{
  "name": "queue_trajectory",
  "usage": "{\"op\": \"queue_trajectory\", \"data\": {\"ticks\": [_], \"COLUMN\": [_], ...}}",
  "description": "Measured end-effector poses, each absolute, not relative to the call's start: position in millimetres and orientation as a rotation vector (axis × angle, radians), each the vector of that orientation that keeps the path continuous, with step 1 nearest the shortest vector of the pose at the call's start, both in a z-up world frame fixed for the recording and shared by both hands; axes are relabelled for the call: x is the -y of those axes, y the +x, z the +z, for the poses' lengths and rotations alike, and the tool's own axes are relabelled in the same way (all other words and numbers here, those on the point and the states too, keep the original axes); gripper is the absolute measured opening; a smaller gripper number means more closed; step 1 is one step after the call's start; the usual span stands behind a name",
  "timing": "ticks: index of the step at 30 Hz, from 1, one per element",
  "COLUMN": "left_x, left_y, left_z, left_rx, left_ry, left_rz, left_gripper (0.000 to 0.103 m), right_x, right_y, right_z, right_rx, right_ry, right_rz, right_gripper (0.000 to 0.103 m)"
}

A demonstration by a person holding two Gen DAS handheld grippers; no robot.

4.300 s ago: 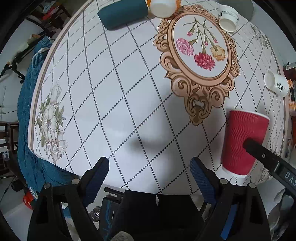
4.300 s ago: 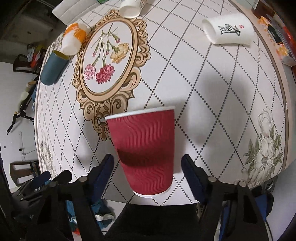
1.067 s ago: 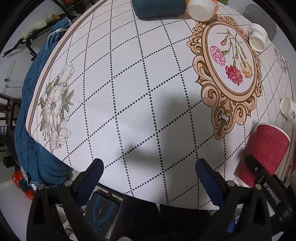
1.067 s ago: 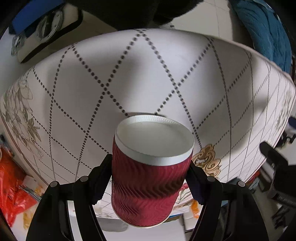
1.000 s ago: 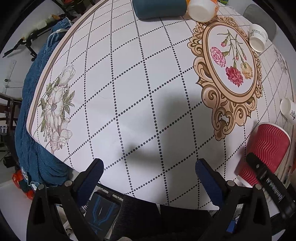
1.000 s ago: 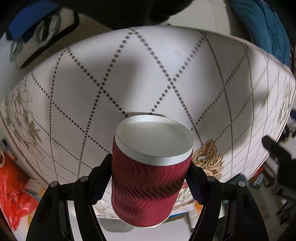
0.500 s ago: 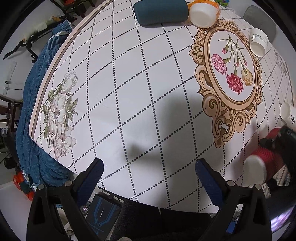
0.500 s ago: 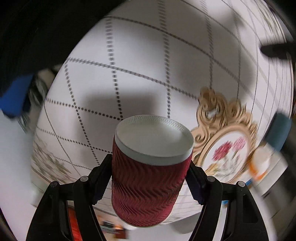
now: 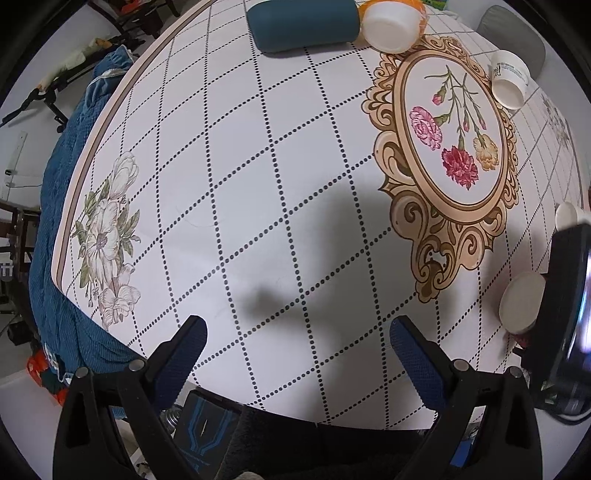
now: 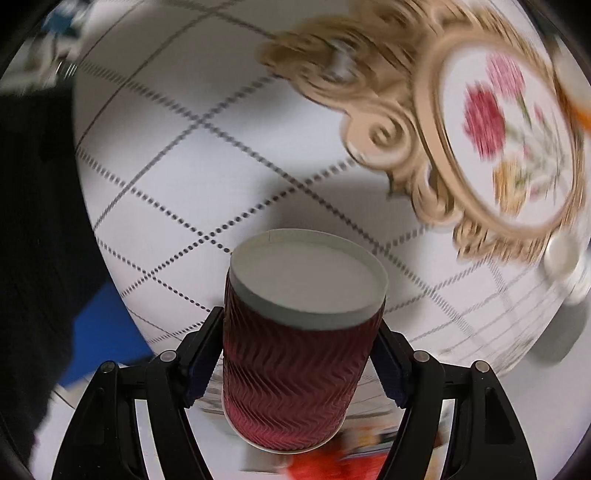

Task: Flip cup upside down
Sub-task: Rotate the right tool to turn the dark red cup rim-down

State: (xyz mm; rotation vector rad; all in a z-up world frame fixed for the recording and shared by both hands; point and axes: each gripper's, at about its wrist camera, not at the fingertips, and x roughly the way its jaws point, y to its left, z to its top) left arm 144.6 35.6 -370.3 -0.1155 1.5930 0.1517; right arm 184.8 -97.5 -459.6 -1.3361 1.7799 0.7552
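My right gripper (image 10: pixel 301 354) is shut on a red ribbed paper cup (image 10: pixel 295 373). The cup is held above the table with its white base (image 10: pixel 306 275) facing the camera and its mouth pointing back. In the left wrist view the cup's white base (image 9: pixel 522 301) shows at the right edge, with the right gripper's black body (image 9: pixel 565 314) covering most of the cup. My left gripper (image 9: pixel 299 354) is open and empty over the table's near edge.
The table (image 9: pixel 258 184) has a white diamond-dotted cloth with a gold flower medallion (image 9: pixel 454 147). At the far side lie a teal cup (image 9: pixel 303 24), an orange-and-white cup (image 9: pixel 391 22) and a white cup (image 9: pixel 509 79). Another white cup (image 9: pixel 567 214) lies at the right.
The right gripper has lifted the red cup off the table and turned it over, base now facing the camera. The right wrist view is still swinging and blurred. The left gripper has barely moved.
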Motion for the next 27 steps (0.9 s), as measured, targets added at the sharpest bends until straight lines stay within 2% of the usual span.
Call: {"op": "queue_trajectory", "data": {"ticks": [6, 15, 24, 25, 27], "left_x": [-26, -19, -11, -11, -10], "left_y": [145, 150, 153, 153, 154], "left_z": [-372, -380, -381, -381, -383], "left_rx": [-1.595, -1.601, -1.604, -1.605, -1.606], "left_ry": [-0.099, -0.065, -0.045, -0.043, -0.039], "left_rz": [0.138, 0.12, 0.1, 0.099, 0.095], "left_gripper": [0.101, 0.101, 0.101, 0.101, 0.101], "right_x": [121, 154, 149, 151, 151], "right_y": [226, 273, 311, 314, 320], "right_z": [-467, -468, -471, -473, -472], "right_rx": [-1.951, -2.107, -2.16, -2.169, -2.155], "right_ry": [-1.028, -0.596, -0.442, -0.438, -0.452], "right_rz": [0.565, 0.43, 0.371, 0.365, 0.359], "right_gripper": [0.075, 0.075, 0.077, 0.078, 0.092]}}
